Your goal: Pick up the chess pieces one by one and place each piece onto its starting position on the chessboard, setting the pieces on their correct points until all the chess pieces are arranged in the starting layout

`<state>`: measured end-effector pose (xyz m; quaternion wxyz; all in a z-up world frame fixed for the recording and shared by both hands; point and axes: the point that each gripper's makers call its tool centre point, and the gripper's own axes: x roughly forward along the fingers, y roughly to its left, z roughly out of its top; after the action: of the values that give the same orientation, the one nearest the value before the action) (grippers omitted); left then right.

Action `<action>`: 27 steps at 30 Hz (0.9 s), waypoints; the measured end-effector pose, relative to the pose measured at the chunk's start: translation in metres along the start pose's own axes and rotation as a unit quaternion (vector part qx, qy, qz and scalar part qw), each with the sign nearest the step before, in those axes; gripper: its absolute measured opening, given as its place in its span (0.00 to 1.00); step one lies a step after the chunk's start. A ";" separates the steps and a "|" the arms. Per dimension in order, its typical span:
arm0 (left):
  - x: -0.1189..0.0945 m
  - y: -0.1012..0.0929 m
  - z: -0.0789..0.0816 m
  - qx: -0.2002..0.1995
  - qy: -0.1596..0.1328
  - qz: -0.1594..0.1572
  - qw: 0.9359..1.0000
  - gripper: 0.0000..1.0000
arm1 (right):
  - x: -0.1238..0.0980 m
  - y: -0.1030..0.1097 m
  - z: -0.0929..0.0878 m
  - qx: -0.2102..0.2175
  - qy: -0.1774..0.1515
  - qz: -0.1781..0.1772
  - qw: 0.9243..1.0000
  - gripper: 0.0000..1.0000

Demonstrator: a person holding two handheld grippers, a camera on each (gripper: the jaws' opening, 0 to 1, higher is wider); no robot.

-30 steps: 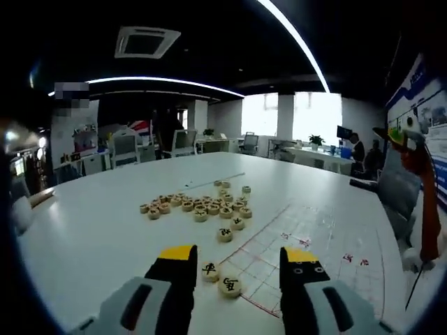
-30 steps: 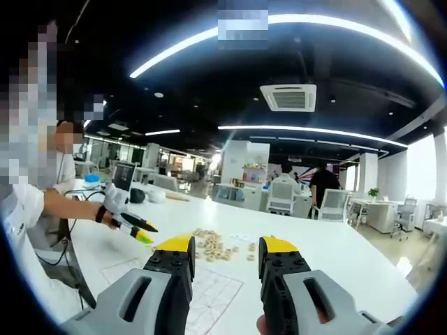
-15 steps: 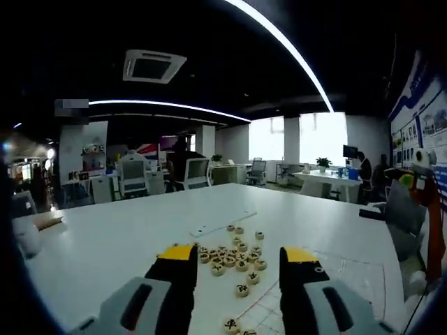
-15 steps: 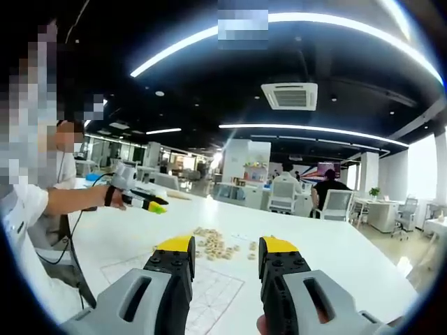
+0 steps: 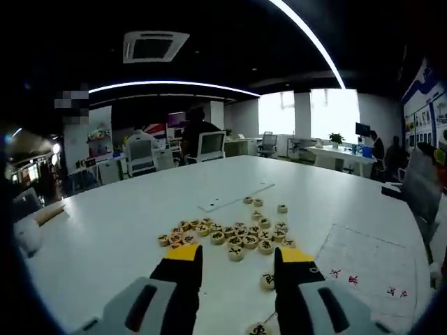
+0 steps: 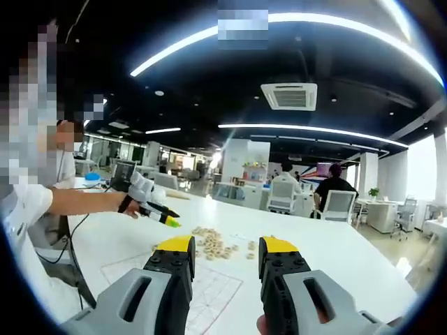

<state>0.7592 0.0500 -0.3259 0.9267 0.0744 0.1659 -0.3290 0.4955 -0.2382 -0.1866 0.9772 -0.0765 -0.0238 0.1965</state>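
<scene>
Pale wooden chess pieces (image 5: 230,236) heaped mid-table, far of chessboard (image 5: 370,269) | left gripper (image 5: 234,259) gaping, empty, hovering near heap | right gripper (image 6: 225,257) gaping, empty, idling | advising: straddling one edge piece, closing squarely.

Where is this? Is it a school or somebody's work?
It looks like an open-plan office. There is a big white table, office chairs beside desks further back, and a ceiling air-conditioning vent above long strip lights.
</scene>
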 end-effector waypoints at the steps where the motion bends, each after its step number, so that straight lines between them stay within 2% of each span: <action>1: 0.007 0.005 -0.004 -0.001 0.005 0.005 1.000 0.37 | 0.000 -0.001 0.000 0.000 0.000 0.000 1.000 0.37; 5: 0.031 0.023 -0.021 0.018 0.030 0.031 0.999 0.33 | -0.001 -0.004 0.000 0.001 -0.001 -0.002 1.000 0.37; 8: 0.045 0.031 -0.031 0.017 0.047 0.044 0.998 0.32 | -0.002 -0.006 0.000 0.002 -0.002 -0.004 1.000 0.37; 14: 0.067 0.035 -0.041 0.012 0.063 0.050 0.997 0.31 | -0.002 -0.009 -0.001 0.004 -0.001 -0.006 1.000 0.37; 19: 0.080 0.026 -0.041 0.015 0.062 0.040 0.997 0.30 | -0.002 -0.010 -0.003 0.005 0.001 -0.010 1.000 0.37; 23: 0.087 0.029 -0.036 0.005 0.053 0.051 0.997 0.26 | 0.000 -0.009 -0.006 0.004 0.005 -0.011 1.000 0.37; 27: 0.094 0.029 -0.030 -0.001 0.049 0.049 0.998 0.27 | 0.001 -0.010 -0.008 0.006 0.006 -0.011 1.000 0.37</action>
<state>0.8385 0.0245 -0.3868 0.9325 0.0979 0.2076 -0.2787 0.5011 -0.2480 -0.1925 0.9798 -0.0719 -0.0173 0.1856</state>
